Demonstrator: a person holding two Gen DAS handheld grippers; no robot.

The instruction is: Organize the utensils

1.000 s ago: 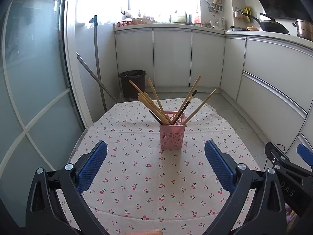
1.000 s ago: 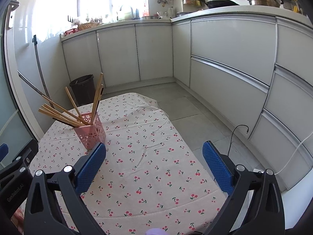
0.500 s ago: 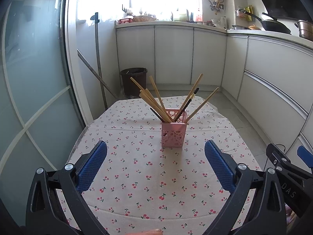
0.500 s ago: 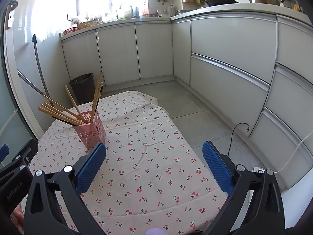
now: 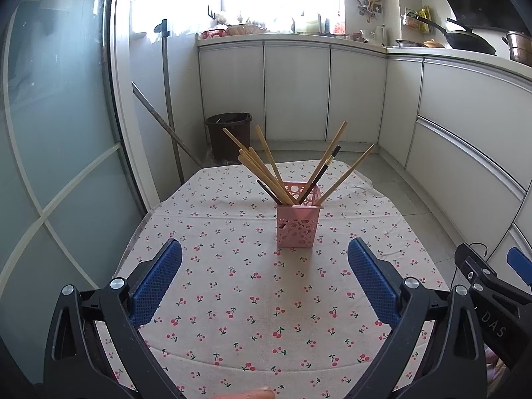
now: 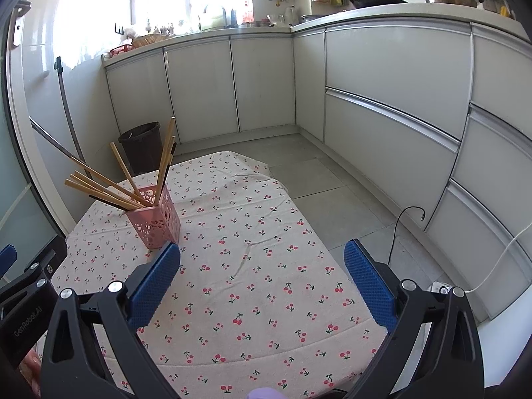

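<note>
A pink perforated holder [image 5: 298, 221] stands upright on the cherry-print tablecloth [image 5: 232, 286], with several wooden chopsticks [image 5: 257, 166] and a dark one fanned out of it. My left gripper [image 5: 265, 259] hovers open near the table's front, well short of the holder, nothing between its blue pads. In the right wrist view the same holder [image 6: 156, 221] sits at the left, chopsticks [image 6: 99, 183] leaning leftward. My right gripper [image 6: 262, 259] is open and empty over the cloth to the holder's right.
A dark waste bin [image 5: 228, 133] and a leaning mop handle [image 5: 168, 99] stand beyond the table's far edge. White cabinets [image 6: 382, 99] run along the back and right. A glass door [image 5: 50, 133] is at the left. A cable [image 6: 404, 219] lies on the tiled floor.
Both grippers have pulled back and risen slightly, so the holder looks a little farther off. Jaws stay open and the holder has not moved.
</note>
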